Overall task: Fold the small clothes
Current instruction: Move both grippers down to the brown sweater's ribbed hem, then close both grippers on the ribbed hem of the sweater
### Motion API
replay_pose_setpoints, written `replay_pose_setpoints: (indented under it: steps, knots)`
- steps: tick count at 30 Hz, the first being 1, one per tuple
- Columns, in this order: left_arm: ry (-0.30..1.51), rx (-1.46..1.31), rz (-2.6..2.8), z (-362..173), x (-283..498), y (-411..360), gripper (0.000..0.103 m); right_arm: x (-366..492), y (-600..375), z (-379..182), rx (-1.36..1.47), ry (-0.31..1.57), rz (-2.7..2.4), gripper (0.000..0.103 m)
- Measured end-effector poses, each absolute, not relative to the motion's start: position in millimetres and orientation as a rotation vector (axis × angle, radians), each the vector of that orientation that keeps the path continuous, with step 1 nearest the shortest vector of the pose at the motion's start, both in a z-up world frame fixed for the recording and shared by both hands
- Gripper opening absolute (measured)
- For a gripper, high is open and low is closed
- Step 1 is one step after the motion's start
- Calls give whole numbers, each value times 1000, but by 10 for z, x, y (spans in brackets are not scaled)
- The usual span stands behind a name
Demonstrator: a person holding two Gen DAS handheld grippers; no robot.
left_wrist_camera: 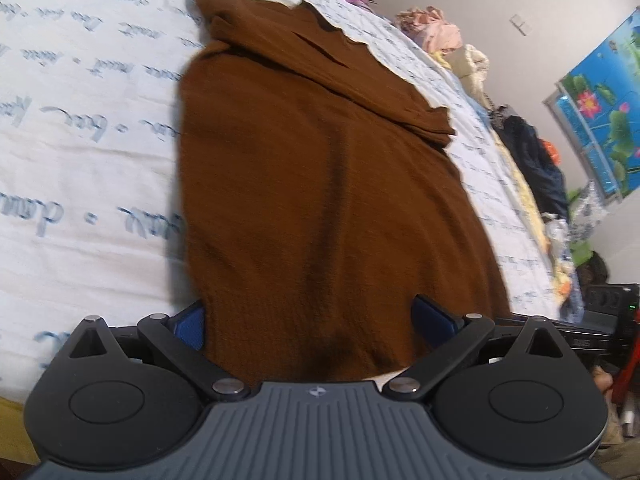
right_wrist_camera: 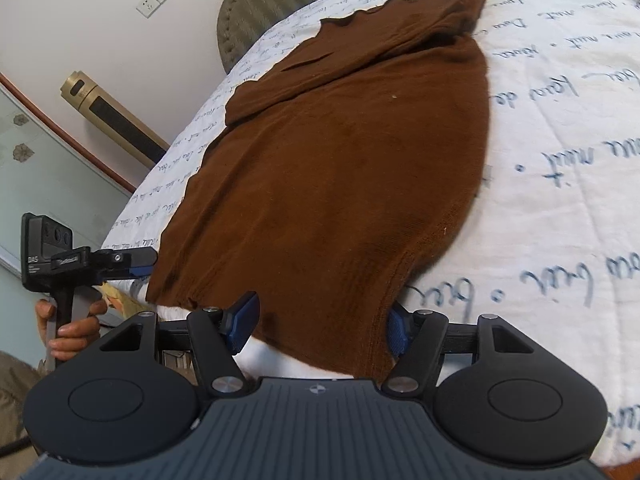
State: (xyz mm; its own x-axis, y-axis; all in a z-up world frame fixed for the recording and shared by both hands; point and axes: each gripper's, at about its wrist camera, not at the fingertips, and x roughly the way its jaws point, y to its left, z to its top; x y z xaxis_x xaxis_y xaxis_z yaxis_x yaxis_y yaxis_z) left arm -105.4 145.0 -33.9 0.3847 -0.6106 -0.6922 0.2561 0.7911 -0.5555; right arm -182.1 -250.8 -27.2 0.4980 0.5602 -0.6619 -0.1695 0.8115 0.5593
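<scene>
My left gripper (left_wrist_camera: 310,320) open wide, my right gripper (right_wrist_camera: 320,322) partly open; brown sweater (left_wrist_camera: 320,184) hem between both jaws, grip uncertain; printed bedsheet (left_wrist_camera: 88,128) beneath.

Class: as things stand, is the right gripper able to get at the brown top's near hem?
Probably yes. The right gripper is open astride the brown top's near hem, and nothing lies between them.

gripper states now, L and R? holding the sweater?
Left gripper: open, brown sweater hem between the fingers, not pinched.
Right gripper: open, sweater hem between the fingers, no visible pinch.
</scene>
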Motion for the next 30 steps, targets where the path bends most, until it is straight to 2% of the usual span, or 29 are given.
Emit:
replay_pose_setpoints:
  steps: [5,8,10,11,13,16,21,30]
  knots:
    - [1046,-412,-617,-374,-1051,1339,93,-1707,-2316,-286,436,954,504,62]
    - [1041,-401,-608,-380,-1043,1290,78,-1638,-2222,-310,431,957,524,50]
    - [1053,-400,-598,-399,-1025,1298,50,-1588,-2191,-335,431,963,521,38]
    - [1065,-409,-586,-419,-1011,1313,45,-1580,-2180,-345,434,964,521,35]
    - [1073,-423,-564,-437,-999,1363,30,-1561,-2177,-355,438,966,521,28]
    - [1083,-440,-537,-460,-1001,1427,16,-1579,-2175,-356,429,961,521,23]
    - [1052,-401,-524,-371,-1048,1395,9,-1599,-2146,-311,411,935,521,20]
    - [867,-245,-510,111,-1132,1214,8,-1538,-2147,-20,336,828,512,19]
